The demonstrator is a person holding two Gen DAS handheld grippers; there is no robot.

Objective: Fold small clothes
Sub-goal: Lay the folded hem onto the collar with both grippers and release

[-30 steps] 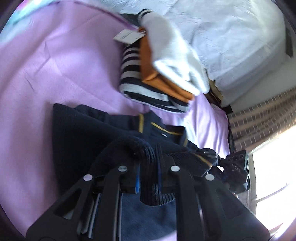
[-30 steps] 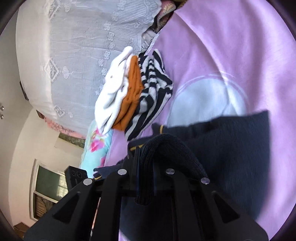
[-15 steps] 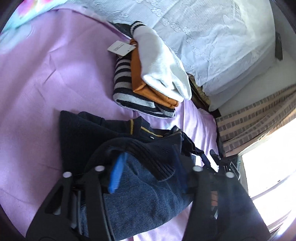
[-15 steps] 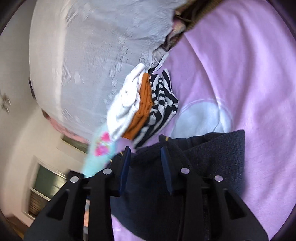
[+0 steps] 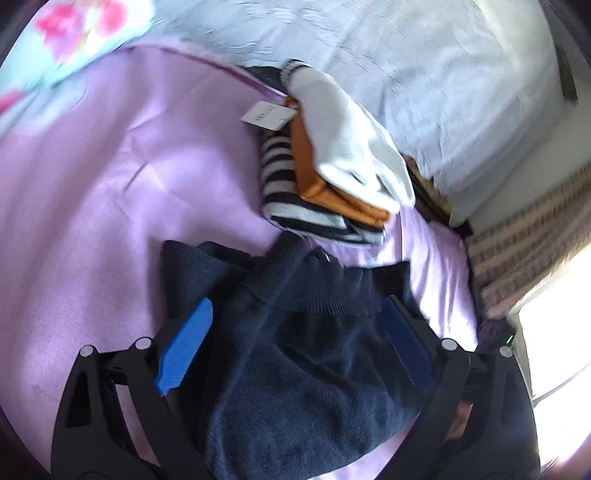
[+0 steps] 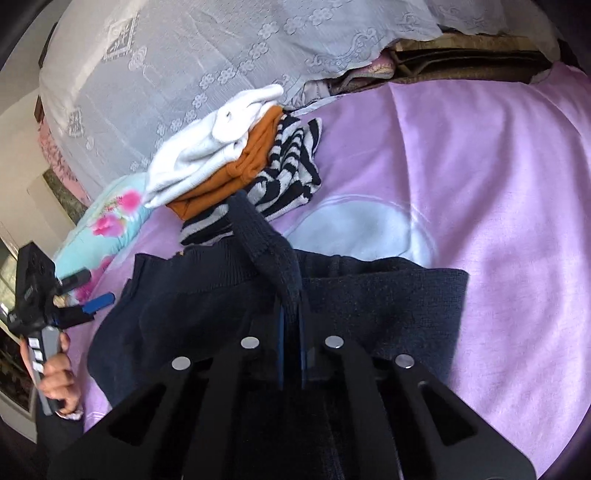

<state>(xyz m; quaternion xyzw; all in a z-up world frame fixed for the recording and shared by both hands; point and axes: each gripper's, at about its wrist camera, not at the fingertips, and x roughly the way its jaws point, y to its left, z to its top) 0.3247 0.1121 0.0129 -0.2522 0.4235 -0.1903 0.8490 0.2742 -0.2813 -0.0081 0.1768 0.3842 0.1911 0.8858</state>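
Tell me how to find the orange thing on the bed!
Look at the purple bedsheet, then the little folded pile beside the white lace cover. The orange garment is the middle layer, under the white garment and above the striped garment.

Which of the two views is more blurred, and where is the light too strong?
Left wrist view: motion blur smears the lace cover and floral fabric; the window at the right edge is blown out white. Right wrist view: sharper, lace pattern and striped garment are crisp; sunlight on the purple sheet is bright but not washed out.
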